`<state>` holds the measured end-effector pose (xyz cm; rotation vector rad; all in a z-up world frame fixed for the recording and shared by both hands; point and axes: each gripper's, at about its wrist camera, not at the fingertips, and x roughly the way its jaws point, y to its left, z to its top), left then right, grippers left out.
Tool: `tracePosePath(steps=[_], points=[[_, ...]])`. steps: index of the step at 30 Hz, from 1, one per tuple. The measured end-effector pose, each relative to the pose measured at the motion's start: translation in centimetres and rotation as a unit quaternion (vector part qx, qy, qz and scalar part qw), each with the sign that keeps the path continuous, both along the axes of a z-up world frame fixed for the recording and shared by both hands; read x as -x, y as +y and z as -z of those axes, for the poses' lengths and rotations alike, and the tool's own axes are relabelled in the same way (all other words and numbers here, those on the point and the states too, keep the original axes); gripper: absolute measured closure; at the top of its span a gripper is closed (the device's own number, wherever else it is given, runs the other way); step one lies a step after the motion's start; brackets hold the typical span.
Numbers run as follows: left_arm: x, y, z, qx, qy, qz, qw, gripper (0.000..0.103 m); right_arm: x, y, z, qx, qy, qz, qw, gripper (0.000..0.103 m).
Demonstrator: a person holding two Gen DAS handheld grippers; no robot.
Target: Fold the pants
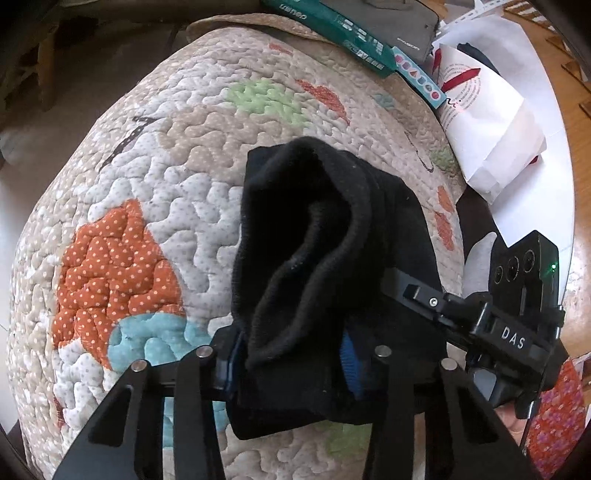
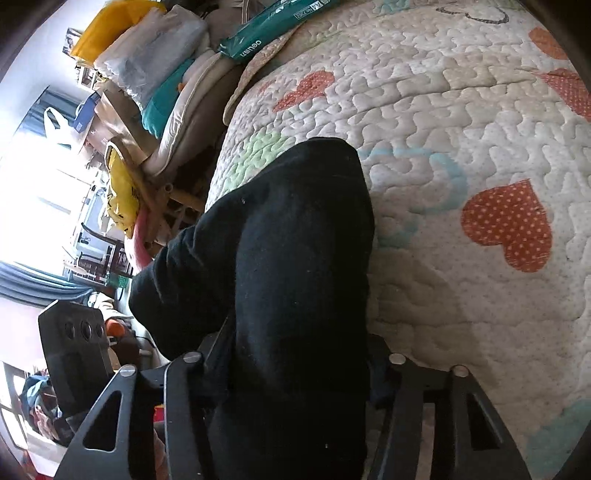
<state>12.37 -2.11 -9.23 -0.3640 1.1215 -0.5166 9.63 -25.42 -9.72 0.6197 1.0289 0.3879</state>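
Above a quilted bedspread (image 1: 177,192) of pale cream fabric with orange, green and blue patches, the black knitted pants (image 1: 325,266) were held bunched and raised off the surface. At the near edge of the left wrist view, the left gripper (image 1: 291,363) had its two blue-padded fingers (image 1: 349,363) clamped on a thick fold of the dark cloth, which rose from the pads in a rolled, ribbed edge. To the right in that view, the right gripper (image 1: 413,291) reached into the same bundle, its black body marked "DAS"; its fingertips were buried in the fabric. At the far right lay a white paper bag (image 1: 491,140) with red print, and at the far edge a green cardboard box (image 1: 343,33) beside a grey case (image 1: 399,26). In the right wrist view, the pants (image 2: 291,277) filled the centre and covered the right gripper (image 2: 295,369), whose fingers were closed on the cloth but were themselves hidden under it. The bedspread (image 2: 461,122) extended to the right and far side, showing an orange dotted heart patch (image 2: 509,225). At the far left stood a stack of folded textiles (image 2: 159,62) and a yellow plastic bag (image 2: 122,199).
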Motion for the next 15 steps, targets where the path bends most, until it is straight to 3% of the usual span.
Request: tracePosePath(steps=[7, 15], points=[[-0.8, -2.0, -0.2, 0.004, -0.010, 0.008, 0.9999, 0.063, 0.5, -0.1, -2.0, 0.063, -0.043, 0.008, 0.997, 0.048], [-1.3, -3.8, -1.5, 0.004, -0.036, 0.012, 0.9993, 0.064, 0.0, -1.8, -3.5, 0.071, -0.060, 0.011, 0.996, 0.049]])
